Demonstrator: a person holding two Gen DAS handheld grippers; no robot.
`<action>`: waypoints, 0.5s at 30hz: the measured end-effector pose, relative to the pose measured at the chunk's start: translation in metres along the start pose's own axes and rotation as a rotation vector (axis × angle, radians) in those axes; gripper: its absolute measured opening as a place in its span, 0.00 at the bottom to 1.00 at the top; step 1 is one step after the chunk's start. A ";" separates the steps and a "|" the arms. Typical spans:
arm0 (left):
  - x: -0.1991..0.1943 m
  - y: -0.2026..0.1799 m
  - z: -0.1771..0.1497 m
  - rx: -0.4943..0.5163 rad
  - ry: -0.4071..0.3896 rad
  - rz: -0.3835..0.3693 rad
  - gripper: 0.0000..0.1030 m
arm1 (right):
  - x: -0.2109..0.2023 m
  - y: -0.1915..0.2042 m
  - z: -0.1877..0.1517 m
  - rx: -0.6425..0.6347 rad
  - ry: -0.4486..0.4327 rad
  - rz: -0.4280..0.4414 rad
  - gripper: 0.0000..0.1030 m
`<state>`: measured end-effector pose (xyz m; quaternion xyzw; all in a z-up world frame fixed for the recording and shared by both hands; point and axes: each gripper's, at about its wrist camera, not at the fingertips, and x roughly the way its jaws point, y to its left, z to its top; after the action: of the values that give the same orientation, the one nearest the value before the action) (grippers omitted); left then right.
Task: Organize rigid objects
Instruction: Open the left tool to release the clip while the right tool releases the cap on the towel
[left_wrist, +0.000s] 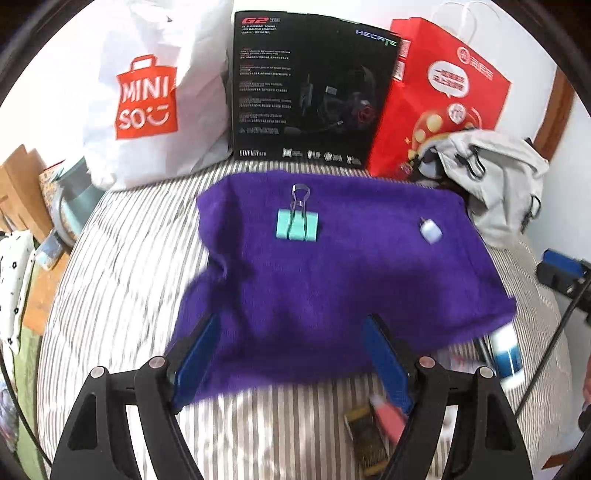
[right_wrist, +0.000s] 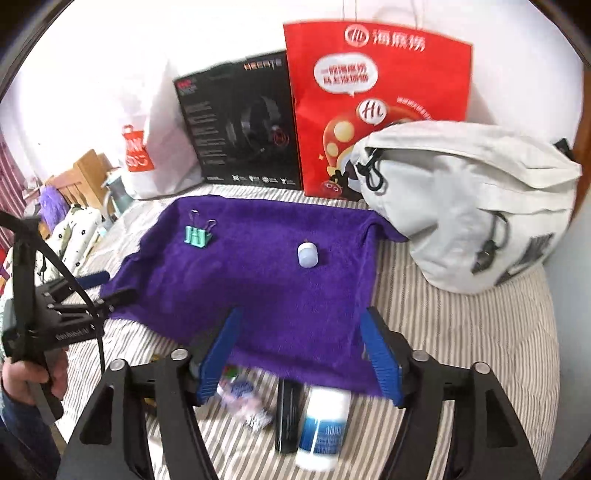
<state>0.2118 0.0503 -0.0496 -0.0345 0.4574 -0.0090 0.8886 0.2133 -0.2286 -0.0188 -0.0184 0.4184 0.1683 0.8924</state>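
A purple towel (left_wrist: 332, 266) (right_wrist: 258, 266) lies on the striped bed. On it rest a mint green binder clip (left_wrist: 297, 224) (right_wrist: 198, 233) and a small white cap-like piece (left_wrist: 430, 231) (right_wrist: 307, 254). My left gripper (left_wrist: 291, 328) is open over the towel's near edge, holding nothing. My right gripper (right_wrist: 301, 321) is open too, over the towel's front edge. Below it on the bedding lie a white bottle with a blue label (right_wrist: 323, 428) (left_wrist: 506, 350), a black box (right_wrist: 289, 417) and a crinkled wrapper (right_wrist: 243, 400). A pink tube (left_wrist: 388, 417) and a dark yellow packet (left_wrist: 365, 439) lie near the left gripper.
Behind the towel stand a white shopping bag (left_wrist: 147, 92) (right_wrist: 147, 155), a black headset box (left_wrist: 306, 92) (right_wrist: 240, 122) and a red paper bag (left_wrist: 443, 92) (right_wrist: 376, 103). A grey backpack (right_wrist: 469, 203) (left_wrist: 491, 177) sits at the right. A person's hand (right_wrist: 33, 373) holds the left gripper.
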 end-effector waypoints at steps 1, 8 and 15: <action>-0.003 -0.001 -0.008 -0.001 0.002 0.004 0.76 | -0.006 0.001 -0.005 0.000 -0.007 -0.002 0.68; -0.010 -0.012 -0.067 -0.018 0.042 -0.017 0.76 | -0.031 -0.003 -0.059 0.062 0.004 0.015 0.68; 0.002 -0.034 -0.093 0.034 0.071 0.021 0.76 | -0.033 -0.009 -0.103 0.074 0.043 -0.067 0.68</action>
<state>0.1378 0.0116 -0.1029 -0.0144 0.4887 -0.0087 0.8723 0.1208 -0.2645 -0.0616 -0.0031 0.4425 0.1223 0.8884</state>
